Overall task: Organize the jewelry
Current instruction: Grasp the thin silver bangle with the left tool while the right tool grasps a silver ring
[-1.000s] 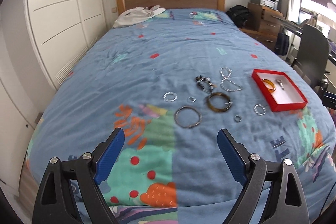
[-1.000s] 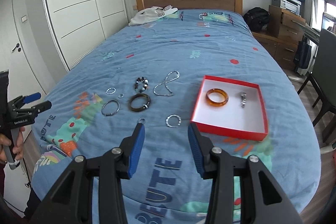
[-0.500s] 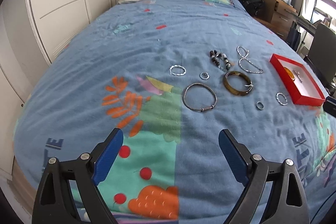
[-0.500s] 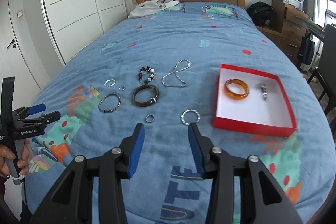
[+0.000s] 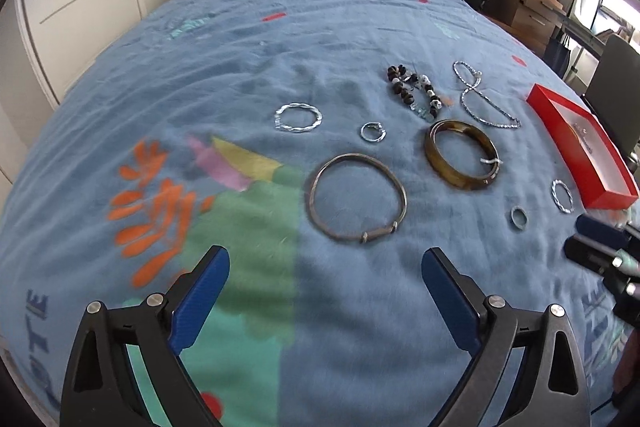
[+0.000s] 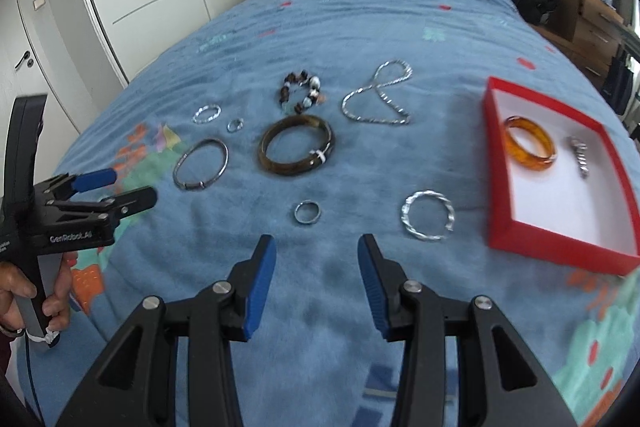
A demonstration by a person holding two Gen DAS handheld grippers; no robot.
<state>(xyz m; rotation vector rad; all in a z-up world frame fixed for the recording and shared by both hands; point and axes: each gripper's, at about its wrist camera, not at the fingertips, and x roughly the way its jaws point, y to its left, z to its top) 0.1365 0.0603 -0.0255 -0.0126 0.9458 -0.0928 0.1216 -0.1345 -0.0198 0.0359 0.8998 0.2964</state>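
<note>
Nine jewelry pieces (image 6: 295, 143), one red box (image 6: 560, 243), two grippers (image 6: 316, 281).

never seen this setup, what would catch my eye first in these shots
The red box on the right of the blue bedspread stands out first, with an amber bangle and a small silver piece inside. Left of it, loose jewelry lies spread on the bed: a dark brown bangle, a beaded bracelet and a silver chain. The right gripper and the opening left gripper frame the foreground, both empty.
</note>
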